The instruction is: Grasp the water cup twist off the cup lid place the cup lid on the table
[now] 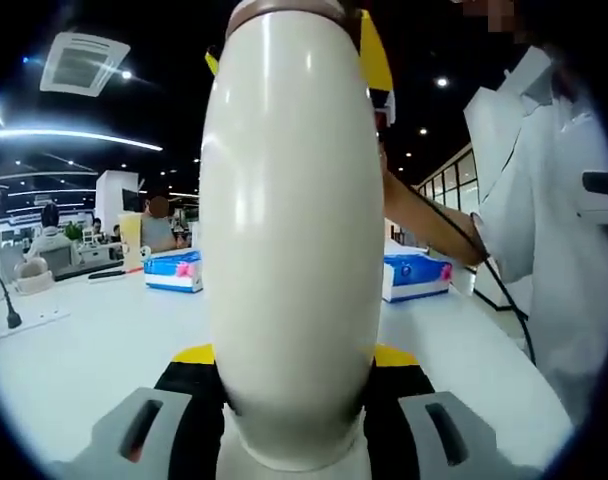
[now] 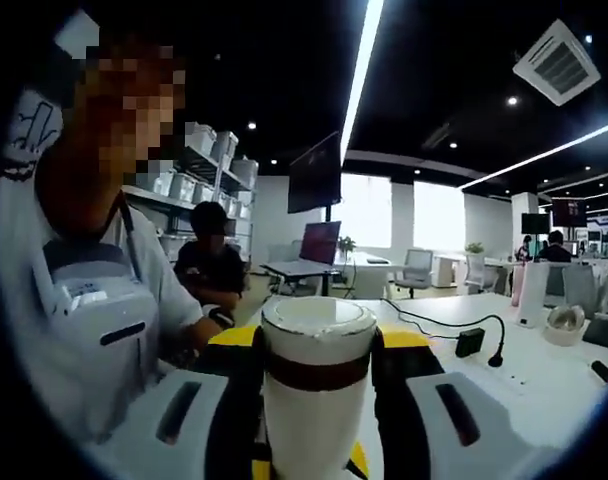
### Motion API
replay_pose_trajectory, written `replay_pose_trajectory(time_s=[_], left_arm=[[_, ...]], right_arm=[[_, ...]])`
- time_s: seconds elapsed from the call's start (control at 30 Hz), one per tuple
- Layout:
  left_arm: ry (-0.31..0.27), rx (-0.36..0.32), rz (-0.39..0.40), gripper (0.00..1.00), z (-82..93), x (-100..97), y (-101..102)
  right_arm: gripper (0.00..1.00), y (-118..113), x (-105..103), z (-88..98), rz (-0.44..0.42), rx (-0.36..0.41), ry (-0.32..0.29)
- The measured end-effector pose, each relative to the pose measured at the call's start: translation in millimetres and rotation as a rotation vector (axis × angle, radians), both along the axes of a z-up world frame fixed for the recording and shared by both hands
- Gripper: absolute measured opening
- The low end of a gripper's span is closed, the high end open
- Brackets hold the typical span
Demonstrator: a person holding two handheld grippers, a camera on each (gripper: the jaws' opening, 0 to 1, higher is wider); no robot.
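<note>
Between our left gripper's (image 1: 294,440) jaws we are clamping the cup (image 1: 289,240) body above the table (image 1: 74,350) — ahead, our right gripper (image 2: 319,400) is grasping the lid (image 2: 318,335); twisting unevenly could slip it.

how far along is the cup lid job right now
Done: the water cup is grasped, clamped between the left gripper jaws above the white table. In hand: the right gripper is closed around the cup's top at the brown band, on the cup lid, which still looks seated. Left: twisting the lid off and setting it on the table.
</note>
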State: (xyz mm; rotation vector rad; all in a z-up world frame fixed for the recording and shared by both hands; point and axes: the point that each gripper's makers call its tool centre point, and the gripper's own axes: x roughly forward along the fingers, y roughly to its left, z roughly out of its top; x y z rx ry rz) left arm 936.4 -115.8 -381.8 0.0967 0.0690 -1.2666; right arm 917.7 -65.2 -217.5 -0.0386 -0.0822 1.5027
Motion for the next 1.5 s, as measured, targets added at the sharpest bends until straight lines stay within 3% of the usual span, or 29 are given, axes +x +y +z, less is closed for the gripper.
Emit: replay_pose_trajectory(time_s=[0.13,0.37,0.5,0.93,1.23,1.5], left_arm=[[0.000,0.000,-0.001,0.55,-0.2,-0.1,-0.2],[-0.001,0.002,-0.002,0.55,-0.4,0.2,-1.1],[0.000,0.003,-0.003,0.55,-0.8,0.4,-1.6],[0.003,0.005,0.000,0.55,-1.2,1.3,-1.0],[0.005,0.005,0.002,0.55,-1.4,2.1,-0.2],[0.003,0.005,0.002,0.55,-1.4,2.2,0.8]], right_arm=[[0.45,0.2,-0.3,-0.4,0.025,-0.011,-0.003],[0.46,-0.2,-0.9,-3.3,0.072,0.002,0.050],[0.46,1.8,-0.8,-10.0,0.058,-0.042,0.046],[0.48,4.5,-0.3,-10.9,0.028,-0.087,0.061],[0.64,7.0,4.1,-11.7,-0.040,-0.127,0.096],[0.82,1.6,6.4,-8.1,-0.165,-0.146,0.063]])
